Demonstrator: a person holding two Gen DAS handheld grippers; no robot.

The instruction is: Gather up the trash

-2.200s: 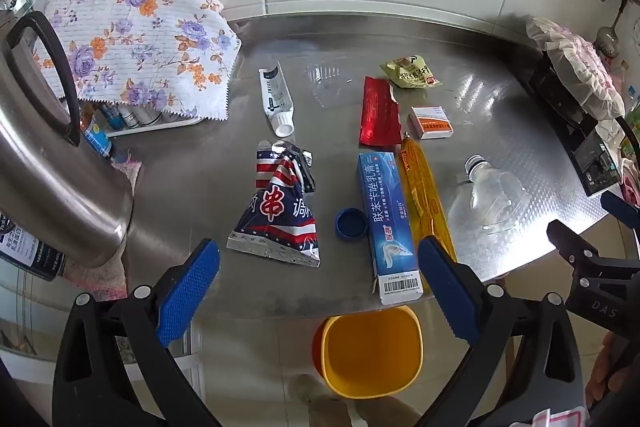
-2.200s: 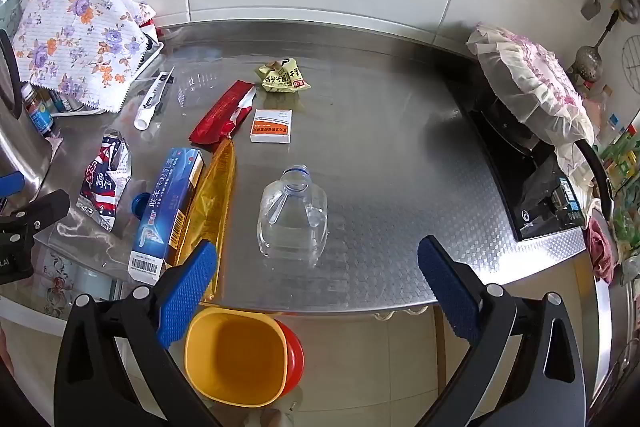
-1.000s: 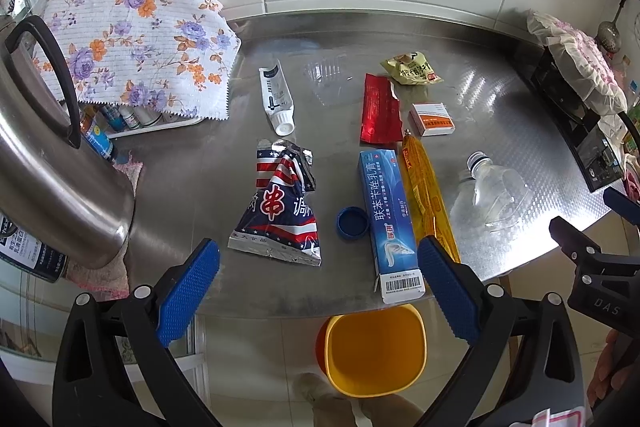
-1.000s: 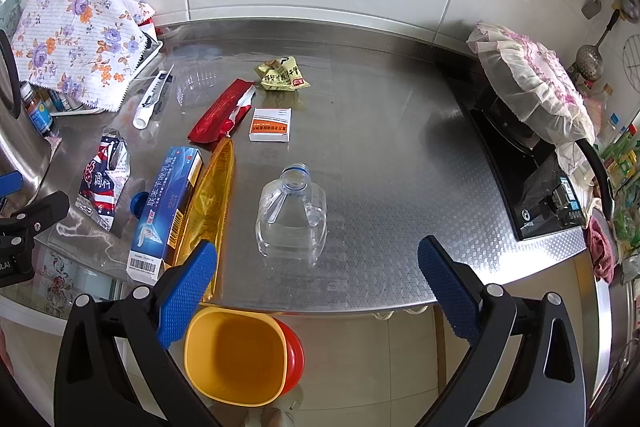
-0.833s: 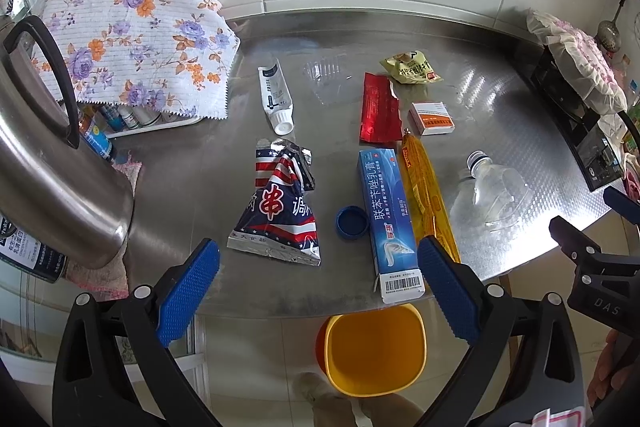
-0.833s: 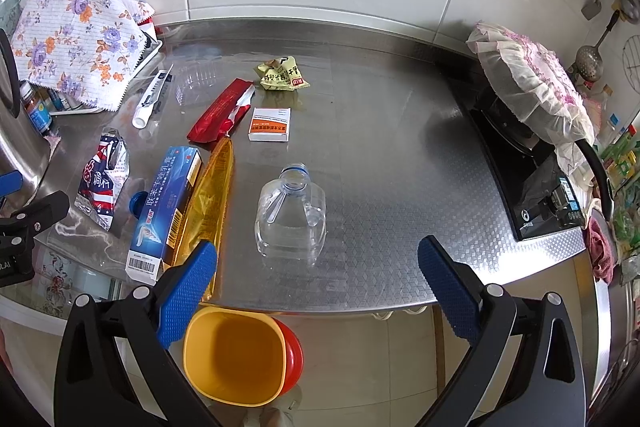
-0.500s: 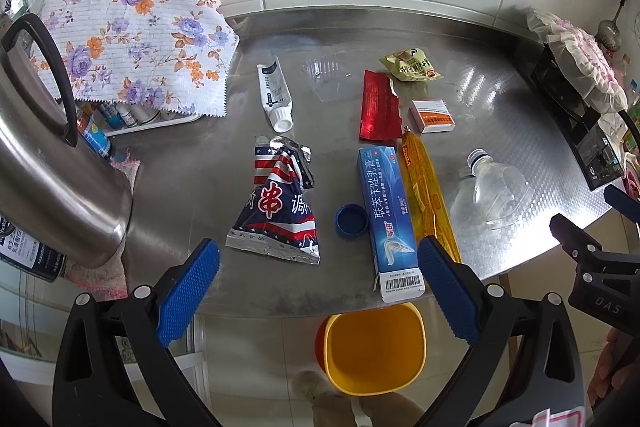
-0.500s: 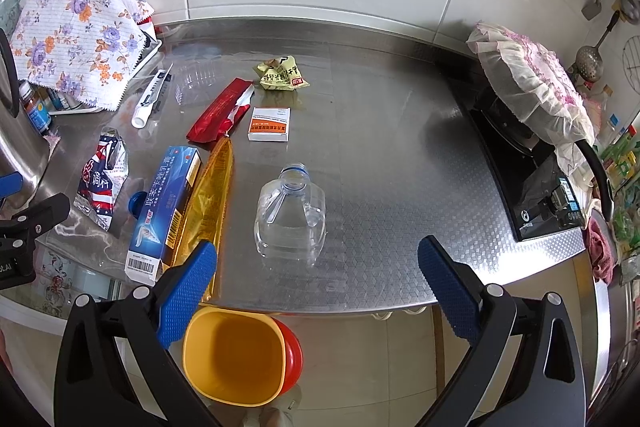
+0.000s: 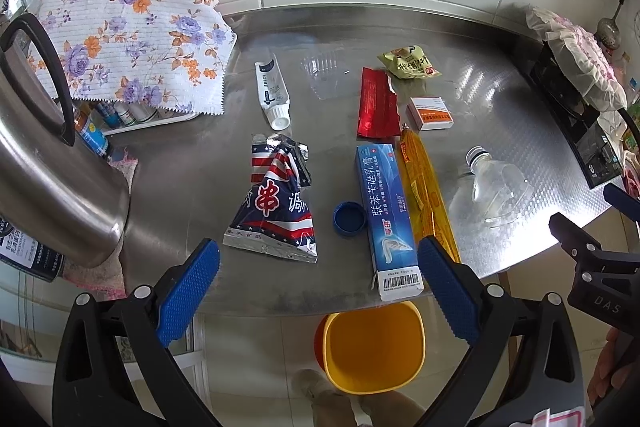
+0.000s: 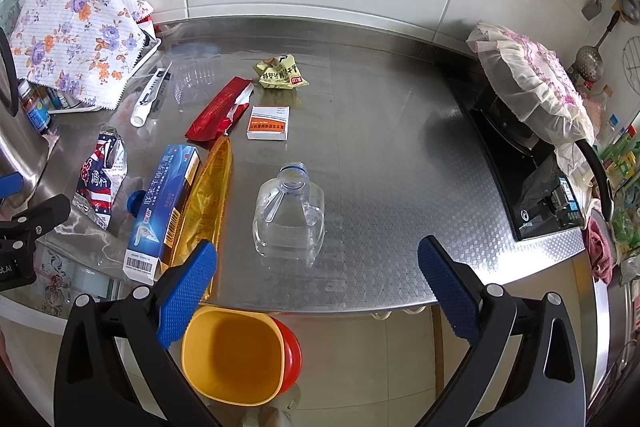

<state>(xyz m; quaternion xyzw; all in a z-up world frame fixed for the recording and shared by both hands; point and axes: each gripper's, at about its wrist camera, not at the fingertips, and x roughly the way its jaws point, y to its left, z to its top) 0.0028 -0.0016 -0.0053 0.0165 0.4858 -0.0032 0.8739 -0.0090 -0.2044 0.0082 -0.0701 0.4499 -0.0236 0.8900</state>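
You are holding the left gripper (image 9: 318, 285) and right gripper (image 10: 318, 285) spread wide and empty. Trash is lying on the counter (image 10: 400, 163) above the yellow bin (image 10: 232, 355); start with the toothpaste box (image 9: 386, 211) nearest it, gripping across its narrow width.

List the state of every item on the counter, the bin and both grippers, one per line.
left gripper: open, empty
right gripper: open, empty
yellow bin: empty, below counter edge
clear bottle: uncapped, crushed, lying down
blue cap: off, loose
toothpaste box: lying flat
striped snack bag: torn open, crumpled
white tube: capped, lying
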